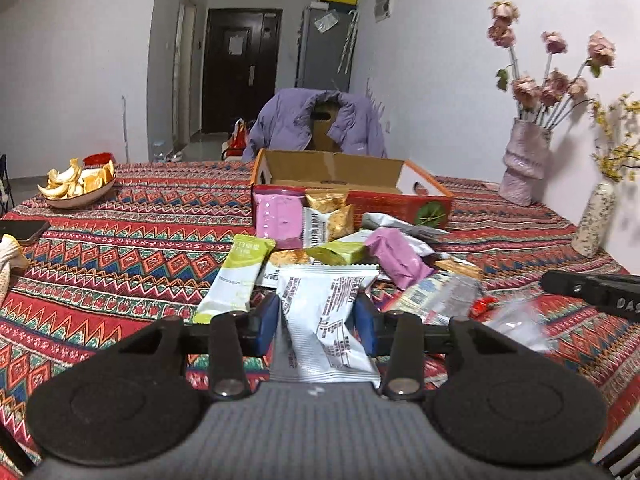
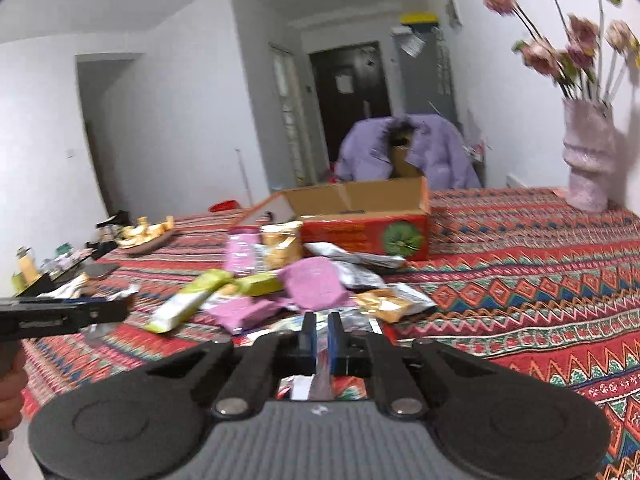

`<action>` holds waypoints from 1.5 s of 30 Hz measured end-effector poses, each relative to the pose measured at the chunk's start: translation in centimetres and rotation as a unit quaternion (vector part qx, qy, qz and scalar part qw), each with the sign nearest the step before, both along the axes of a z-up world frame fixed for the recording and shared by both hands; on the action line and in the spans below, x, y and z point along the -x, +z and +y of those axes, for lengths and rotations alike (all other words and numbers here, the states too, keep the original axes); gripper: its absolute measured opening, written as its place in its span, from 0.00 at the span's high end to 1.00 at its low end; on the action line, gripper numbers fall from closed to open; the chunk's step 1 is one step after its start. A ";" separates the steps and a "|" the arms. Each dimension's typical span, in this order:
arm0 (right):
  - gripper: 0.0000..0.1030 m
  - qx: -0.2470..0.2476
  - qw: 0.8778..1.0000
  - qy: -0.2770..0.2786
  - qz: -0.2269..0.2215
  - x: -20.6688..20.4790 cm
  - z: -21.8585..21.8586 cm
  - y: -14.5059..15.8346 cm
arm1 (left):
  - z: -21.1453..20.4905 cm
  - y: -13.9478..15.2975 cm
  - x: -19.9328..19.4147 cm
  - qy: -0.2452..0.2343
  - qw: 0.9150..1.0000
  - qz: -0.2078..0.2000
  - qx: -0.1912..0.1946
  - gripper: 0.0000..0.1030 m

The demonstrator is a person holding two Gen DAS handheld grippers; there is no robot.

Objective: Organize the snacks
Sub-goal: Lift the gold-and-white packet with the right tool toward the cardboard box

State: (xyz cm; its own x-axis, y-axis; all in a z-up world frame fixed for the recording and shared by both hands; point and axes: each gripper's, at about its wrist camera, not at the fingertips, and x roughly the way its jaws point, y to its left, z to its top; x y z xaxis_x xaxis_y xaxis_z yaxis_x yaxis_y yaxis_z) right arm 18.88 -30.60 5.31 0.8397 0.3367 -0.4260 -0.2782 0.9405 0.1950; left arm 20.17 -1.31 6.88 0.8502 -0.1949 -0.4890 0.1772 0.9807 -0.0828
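1. A white snack packet (image 1: 324, 320) with grey print stands crumpled between the blue pads of the left gripper (image 1: 316, 318), which is closed on its sides, above the patterned tablecloth (image 1: 120, 240).
2. The left gripper points level across the table toward the cardboard box (image 1: 340, 176); its black side shows at the left edge of the right wrist view (image 2: 60, 316), with part of the person's hand (image 2: 10, 392) beneath it.
3. The right gripper (image 2: 320, 344) is pinched nearly closed on a thin clear wrapper (image 2: 320, 376) that hangs down between its pads; the wrapper is blurred and its contents cannot be told.
4. The right gripper sits just beside the left, tilted a little and aimed toward the box; its black tip enters the left wrist view at the right edge (image 1: 592, 290).
5. Ahead of both grippers lies a loose heap of snacks: a green and white packet (image 1: 236, 276), pink packets (image 1: 396, 256), gold packets (image 1: 332, 210) and silver ones.
6. The box stands open behind the heap, its red front touching the farthest packets.
7. Farther out are a plate of orange peel (image 1: 78, 186), a phone (image 1: 24, 230) at the left edge, and a pink vase (image 1: 524, 160) of dried roses by the wall.
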 end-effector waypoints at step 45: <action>0.61 0.008 1.000 -0.004 0.003 -15.4 0.0 5.5 | 0.2 6.0 -18.9 0.001 1.000 -0.015 -0.009 0.59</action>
